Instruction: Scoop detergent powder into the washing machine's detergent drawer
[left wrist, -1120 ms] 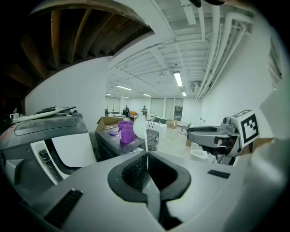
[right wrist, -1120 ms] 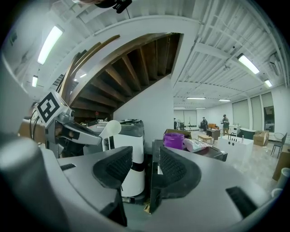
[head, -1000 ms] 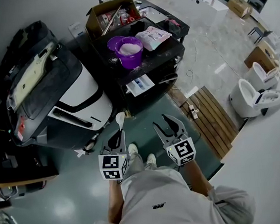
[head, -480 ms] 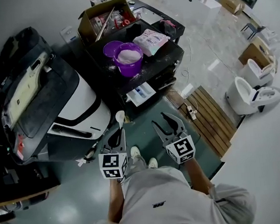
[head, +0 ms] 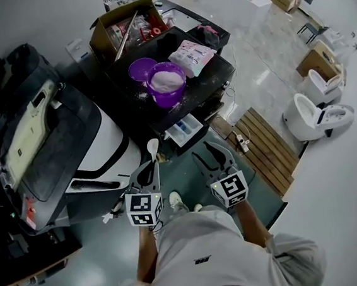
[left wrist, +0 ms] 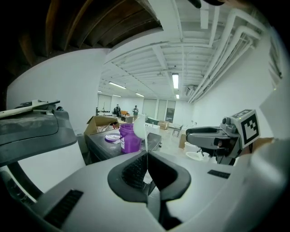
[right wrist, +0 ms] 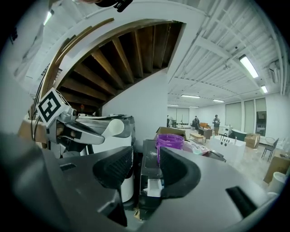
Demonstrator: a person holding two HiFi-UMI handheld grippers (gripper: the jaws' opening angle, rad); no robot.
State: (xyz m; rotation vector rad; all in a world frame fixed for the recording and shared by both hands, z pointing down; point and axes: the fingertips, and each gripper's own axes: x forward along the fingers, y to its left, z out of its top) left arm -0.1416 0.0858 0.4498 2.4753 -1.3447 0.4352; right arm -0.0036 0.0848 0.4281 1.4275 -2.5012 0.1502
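Purple tub [head: 166,83] now nearer; left gripper [head: 150,169] clamps scoop [head: 152,149], right gripper [head: 206,154] jaws wide, empty; scooping not begun.

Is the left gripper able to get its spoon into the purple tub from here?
Probably, with a forward reach: the tub stands open, lid off beside it, and nothing blocks the left gripper or its spoon.

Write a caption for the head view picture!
Left tongs pinch a white plastic spoon before a purple plastic bucket of powder; right tongs open.
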